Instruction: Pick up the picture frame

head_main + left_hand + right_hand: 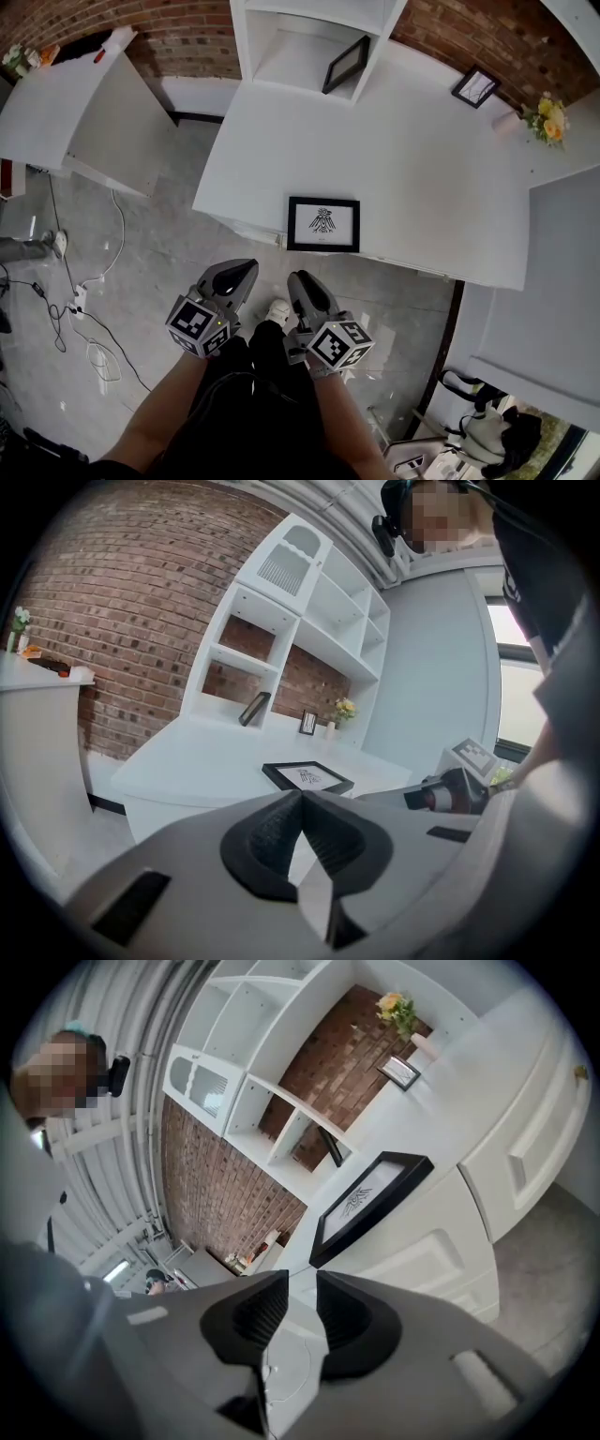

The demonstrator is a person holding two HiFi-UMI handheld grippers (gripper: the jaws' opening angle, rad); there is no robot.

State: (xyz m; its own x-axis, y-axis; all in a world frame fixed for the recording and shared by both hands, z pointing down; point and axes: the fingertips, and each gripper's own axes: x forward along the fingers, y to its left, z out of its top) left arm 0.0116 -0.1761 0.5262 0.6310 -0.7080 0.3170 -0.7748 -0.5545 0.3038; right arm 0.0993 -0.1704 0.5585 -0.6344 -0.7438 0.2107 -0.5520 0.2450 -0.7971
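Observation:
A black picture frame (323, 224) with a small dark drawing lies flat near the front edge of the white table (422, 159). It also shows in the left gripper view as the picture frame (307, 776) and, tilted, in the right gripper view as the picture frame (370, 1206). Both grippers hang below the table's edge, short of the frame and not touching it. My left gripper (246, 270) (300, 794) is shut, its tips meeting with nothing between them. My right gripper (298, 279) (302, 1279) is open by a narrow gap and holds nothing.
A second black frame (346, 65) leans in the white shelf unit at the table's back. A small frame (475, 86) and a vase of flowers (548, 120) stand at the far right. A white cabinet (84, 112) is at the left, with cables (94, 319) on the grey floor.

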